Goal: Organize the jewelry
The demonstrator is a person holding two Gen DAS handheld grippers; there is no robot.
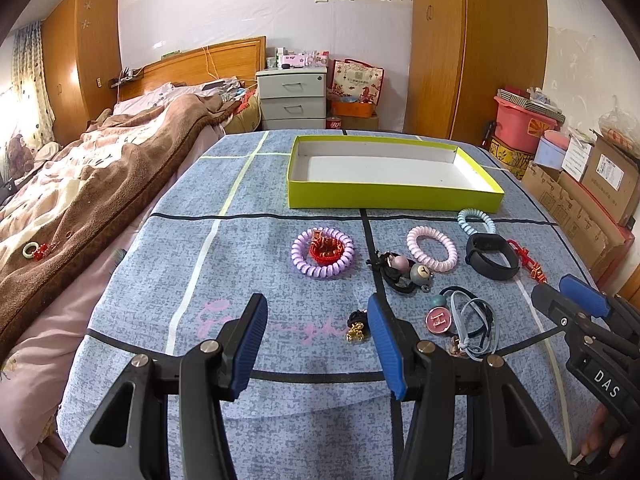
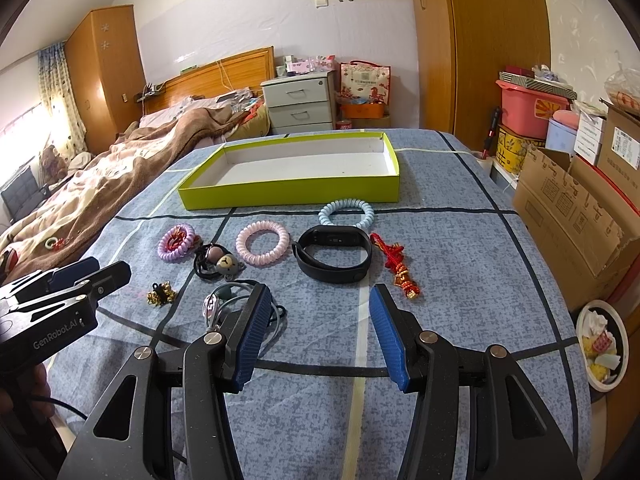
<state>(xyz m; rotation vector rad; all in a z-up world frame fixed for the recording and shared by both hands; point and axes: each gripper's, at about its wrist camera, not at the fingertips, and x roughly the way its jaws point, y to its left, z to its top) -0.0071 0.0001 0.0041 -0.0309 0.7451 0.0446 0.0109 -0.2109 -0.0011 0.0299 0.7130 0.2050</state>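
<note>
Both grippers wide open over the cloth-covered table, nothing held.

My left gripper [image 1: 316,316] hovers with jaws spread and empty, a small gold-bell tie [image 1: 357,327] just inside its right finger. My right gripper [image 2: 316,308] is likewise spread and empty; its left finger overlaps a bundle of hair ties [image 2: 236,300]. Beyond lie a black wristband [image 2: 334,256], a red knotted cord [image 2: 396,266], pink [image 2: 262,248], lilac [image 2: 176,242] and blue coil ties [image 2: 346,212], then the green tray [image 2: 288,192], unfilled.
</note>
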